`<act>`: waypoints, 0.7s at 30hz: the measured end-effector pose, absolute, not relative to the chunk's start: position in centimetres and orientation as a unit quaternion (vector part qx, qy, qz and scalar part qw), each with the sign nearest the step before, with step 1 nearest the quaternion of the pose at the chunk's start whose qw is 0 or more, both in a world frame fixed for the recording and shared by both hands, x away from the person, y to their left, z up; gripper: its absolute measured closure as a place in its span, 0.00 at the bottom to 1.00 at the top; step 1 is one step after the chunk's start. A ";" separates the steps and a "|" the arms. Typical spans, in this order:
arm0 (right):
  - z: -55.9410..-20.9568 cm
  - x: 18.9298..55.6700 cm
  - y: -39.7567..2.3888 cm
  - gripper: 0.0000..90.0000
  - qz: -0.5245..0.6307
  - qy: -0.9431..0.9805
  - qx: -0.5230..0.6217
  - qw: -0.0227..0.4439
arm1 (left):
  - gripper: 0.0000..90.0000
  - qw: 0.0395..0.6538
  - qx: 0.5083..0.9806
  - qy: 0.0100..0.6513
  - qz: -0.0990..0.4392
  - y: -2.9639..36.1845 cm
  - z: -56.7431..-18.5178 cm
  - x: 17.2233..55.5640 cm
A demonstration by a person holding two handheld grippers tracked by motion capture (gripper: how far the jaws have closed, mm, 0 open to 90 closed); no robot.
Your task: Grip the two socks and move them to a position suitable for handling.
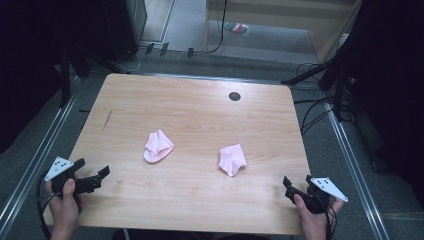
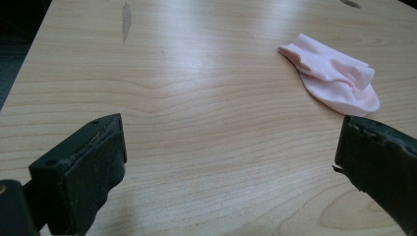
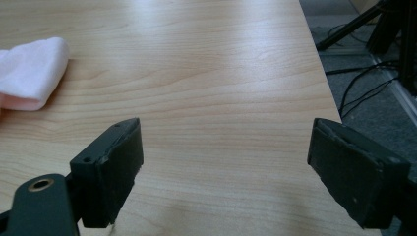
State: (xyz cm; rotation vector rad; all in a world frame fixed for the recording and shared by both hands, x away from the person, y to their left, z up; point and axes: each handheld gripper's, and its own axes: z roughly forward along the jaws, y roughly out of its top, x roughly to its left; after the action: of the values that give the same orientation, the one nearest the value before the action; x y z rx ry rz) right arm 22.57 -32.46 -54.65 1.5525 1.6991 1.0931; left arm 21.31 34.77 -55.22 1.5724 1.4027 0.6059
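— While both tongs are waiting spread and empty, where are the socks lying?
— Mid-counter (image 1: 200, 200): left small pink crumpled sock (image 1: 158, 146) is lying nearer left tongs (image 1: 93, 181), right pink sock (image 1: 232, 159) nearer right tongs (image 1: 297, 185).

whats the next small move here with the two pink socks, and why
Probably bring the left gripper forward and right toward the left pink sock. Both socks lie loose and apart on the table, both grippers sit open and empty near its front corners, and that sock lies ahead of the left jaws in the left gripper view.
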 end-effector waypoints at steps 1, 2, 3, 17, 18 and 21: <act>-54.6 22.5 -32.3 0.15 0.407 0.639 0.582 0.295 | 0.00 0.456 0.639 0.569 0.244 34.8 -55.2 21.3; -54.6 22.4 -32.2 0.15 0.407 0.640 0.580 0.298 | 0.00 0.455 0.640 0.569 0.243 34.8 -55.2 21.3; -54.6 22.4 -32.2 0.15 0.407 0.640 0.580 0.298 | 0.00 0.455 0.640 0.569 0.243 34.8 -55.2 21.3; -51.9 22.0 -27.4 0.17 0.433 0.642 0.571 0.272 | 0.00 0.463 0.642 0.560 0.243 34.7 -55.2 21.2; -51.8 22.0 -27.2 0.18 0.435 0.643 0.569 0.271 | 0.00 0.462 0.643 0.560 0.243 34.7 -55.2 21.3; -51.5 22.0 -26.3 0.22 0.441 0.651 0.558 0.268 | 0.00 0.460 0.644 0.559 0.246 34.6 -55.2 21.2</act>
State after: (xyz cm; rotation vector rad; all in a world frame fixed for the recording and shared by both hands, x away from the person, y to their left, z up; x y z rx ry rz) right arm 22.00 -26.30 -51.45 1.5050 1.7554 1.1886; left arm 21.24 34.58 -55.21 1.5851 1.3766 0.6047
